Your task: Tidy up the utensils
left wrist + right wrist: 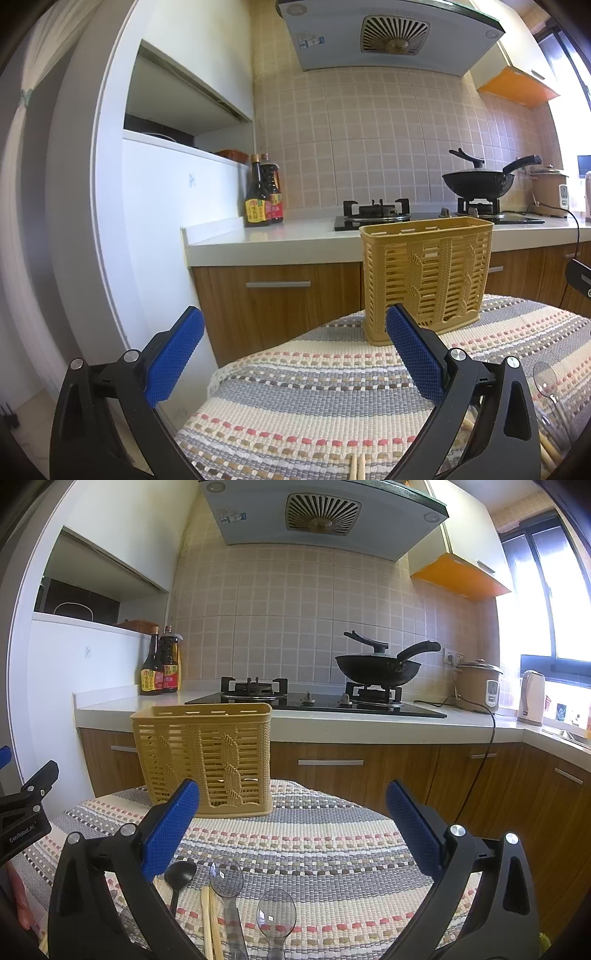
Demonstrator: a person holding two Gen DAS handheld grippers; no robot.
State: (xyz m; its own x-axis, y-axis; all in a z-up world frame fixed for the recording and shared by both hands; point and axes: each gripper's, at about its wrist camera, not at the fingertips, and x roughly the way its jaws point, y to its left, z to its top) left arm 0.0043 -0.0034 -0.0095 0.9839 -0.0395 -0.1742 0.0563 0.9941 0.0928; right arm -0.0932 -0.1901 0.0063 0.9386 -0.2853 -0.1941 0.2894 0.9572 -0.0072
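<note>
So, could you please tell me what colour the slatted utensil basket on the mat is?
The utensil basket is tan-yellow, clearest in the right wrist view.

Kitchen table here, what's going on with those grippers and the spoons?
A person holds two grippers over a striped mat, sorting utensils. Both the left gripper and the right gripper are open and hold nothing. A black spoon, two clear spoons and chopsticks lie on the mat. The yellow basket stands behind them; nothing shows above its rim.
</note>
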